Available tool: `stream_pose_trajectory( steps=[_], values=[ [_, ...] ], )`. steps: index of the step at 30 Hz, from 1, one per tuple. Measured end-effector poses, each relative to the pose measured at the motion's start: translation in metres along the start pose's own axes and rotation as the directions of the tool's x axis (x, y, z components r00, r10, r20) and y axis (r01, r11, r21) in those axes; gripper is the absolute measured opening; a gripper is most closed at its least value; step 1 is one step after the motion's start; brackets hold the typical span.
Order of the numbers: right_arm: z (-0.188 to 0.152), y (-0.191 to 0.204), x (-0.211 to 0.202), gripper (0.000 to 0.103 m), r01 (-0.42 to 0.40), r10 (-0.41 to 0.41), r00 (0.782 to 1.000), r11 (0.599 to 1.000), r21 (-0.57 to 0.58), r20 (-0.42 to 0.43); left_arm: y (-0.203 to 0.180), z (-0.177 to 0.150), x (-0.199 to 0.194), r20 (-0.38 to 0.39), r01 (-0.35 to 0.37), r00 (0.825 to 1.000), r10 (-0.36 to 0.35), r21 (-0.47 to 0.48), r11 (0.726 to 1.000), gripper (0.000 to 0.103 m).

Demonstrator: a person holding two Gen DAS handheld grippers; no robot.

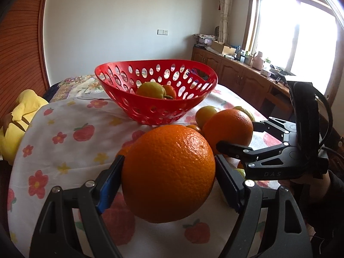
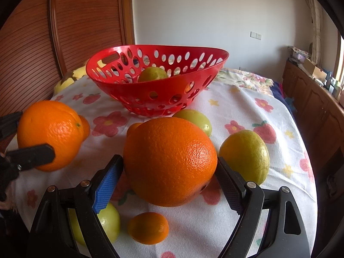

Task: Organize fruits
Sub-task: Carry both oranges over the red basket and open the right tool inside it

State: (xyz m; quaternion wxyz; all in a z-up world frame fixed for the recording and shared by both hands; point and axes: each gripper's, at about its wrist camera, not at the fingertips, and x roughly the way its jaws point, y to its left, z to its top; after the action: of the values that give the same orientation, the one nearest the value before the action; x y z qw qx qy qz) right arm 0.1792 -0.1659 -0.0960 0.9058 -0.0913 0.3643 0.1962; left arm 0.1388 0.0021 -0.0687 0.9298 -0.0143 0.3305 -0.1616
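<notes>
Oranges clamped, one per gripper: left gripper (image 1: pixel 168 177), right gripper (image 2: pixel 169 172); few fruits in red basket (image 2: pixel 150 97), several loose on cloth.

2 close wrist views, shared red basket (image 1: pixel 156 90)

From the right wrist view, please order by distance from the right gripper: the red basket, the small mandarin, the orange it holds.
1. The orange, between the right gripper's fingers.
2. The small mandarin, on the cloth just below.
3. The red basket, farther back at centre.
</notes>
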Motion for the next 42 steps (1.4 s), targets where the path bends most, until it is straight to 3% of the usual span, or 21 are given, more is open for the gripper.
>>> stream_pose_trajectory(
  steps=[15, 24, 32, 42],
  values=[
    [0.003, -0.005, -0.004, 0.085, -0.037, 0.037, 0.999, 0.999, 0.014, -0.001, 0.017, 0.007, -0.018, 0.04, -0.025, 0.999, 0.026, -0.022, 0.999, 0.081],
    [0.01, -0.01, -0.025, 0.085, -0.071, 0.069, 0.996, 0.997, 0.035, 0.048, 0.02, 0.02, -0.029, 0.079, -0.029, 0.996, 0.031, -0.021, 0.999, 0.081],
    [0.036, -0.013, -0.049, 0.085, -0.09, 0.087, 0.989, 0.996, 0.022, 0.116, 0.025, 0.042, -0.041, 0.117, -0.035, 0.992, 0.037, -0.015, 0.999, 0.081],
    [0.074, -0.012, -0.05, 0.085, -0.11, 0.11, 0.981, 0.994, -0.006, 0.159, 0.034, 0.074, -0.049, 0.156, -0.043, 0.987, 0.044, -0.005, 0.999, 0.081]
  ],
)
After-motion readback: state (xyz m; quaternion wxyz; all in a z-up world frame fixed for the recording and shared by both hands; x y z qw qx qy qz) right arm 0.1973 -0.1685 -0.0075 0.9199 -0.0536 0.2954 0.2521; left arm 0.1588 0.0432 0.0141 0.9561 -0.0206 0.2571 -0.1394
